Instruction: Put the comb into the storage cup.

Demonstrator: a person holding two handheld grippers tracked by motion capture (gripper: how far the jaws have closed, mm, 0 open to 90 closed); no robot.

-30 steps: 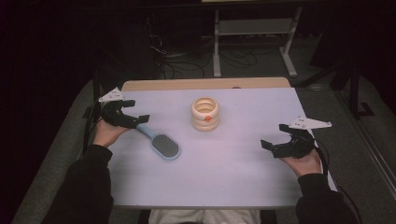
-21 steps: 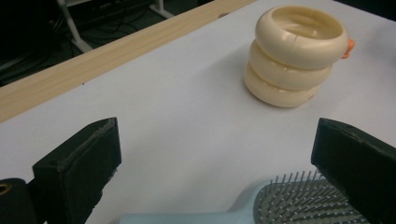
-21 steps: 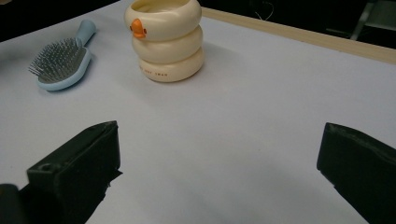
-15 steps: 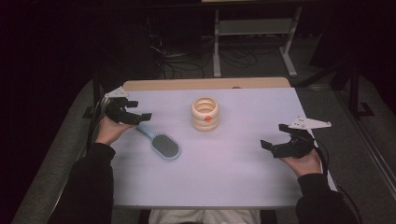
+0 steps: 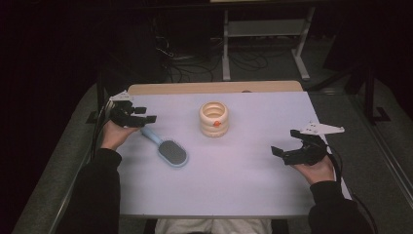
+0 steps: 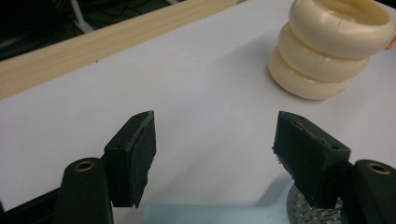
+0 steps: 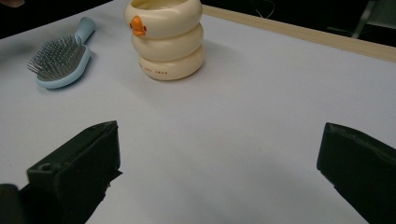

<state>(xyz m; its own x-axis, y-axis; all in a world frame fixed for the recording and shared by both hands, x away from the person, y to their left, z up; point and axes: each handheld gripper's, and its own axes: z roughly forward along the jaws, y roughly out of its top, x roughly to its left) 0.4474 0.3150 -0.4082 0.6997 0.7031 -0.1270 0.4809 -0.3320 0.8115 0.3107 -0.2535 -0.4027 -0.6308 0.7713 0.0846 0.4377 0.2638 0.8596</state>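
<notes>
Since the earlier frame the left gripper (image 5: 146,114) has come down toward the handle end of the hairbrush (image 5: 168,149), and its jaws have just been closing. In the left gripper view the light-blue handle lies low between the fingers (image 6: 133,158); the pads stand partly apart and do not press on it, so nothing is gripped.

Hairbrush: flat on the white table (image 5: 243,185), bristles up, handle pointing to 10 o'clock, head toward 4 o'clock.

Cream ringed cup (image 5: 214,118) with an orange duck bill: upright at 2 o'clock from the brush, well apart. Small reddish print on its lowest ring is too fine to read.

Right gripper (image 5: 287,144): at 3 o'clock on the table, unmoved, fingers spread wide and empty.
</notes>
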